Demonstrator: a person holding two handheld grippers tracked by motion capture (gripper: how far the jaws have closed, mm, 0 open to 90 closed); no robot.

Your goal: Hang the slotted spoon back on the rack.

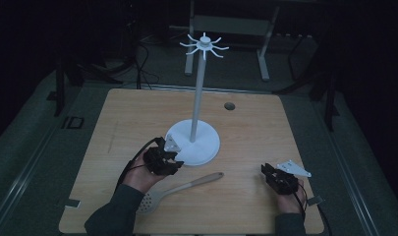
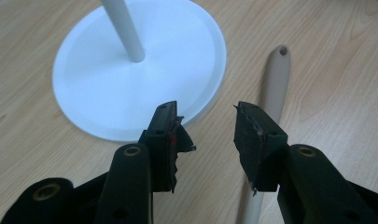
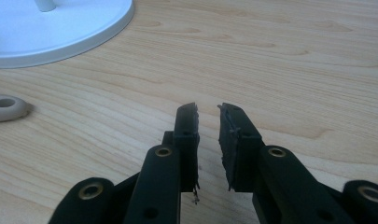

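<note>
A beige slotted spatula (image 1: pixel 179 190) lies flat on the wooden table (image 1: pixel 137 118), low and left of centre in the high view, its perforated head toward the bottom left and its handle running up to the right. In the left gripper view the handle (image 2: pixel 275 84) passes under the right-hand jaw. The left gripper (image 1: pixel 163 160) hangs just above the spatula's middle, its jaws parted with nothing between them, beside the round white base (image 1: pixel 206 147) of a tall stand (image 1: pixel 199 88). The right gripper (image 1: pixel 277 178) sits well apart at the lower right, jaws released and empty over bare wood.
</note>
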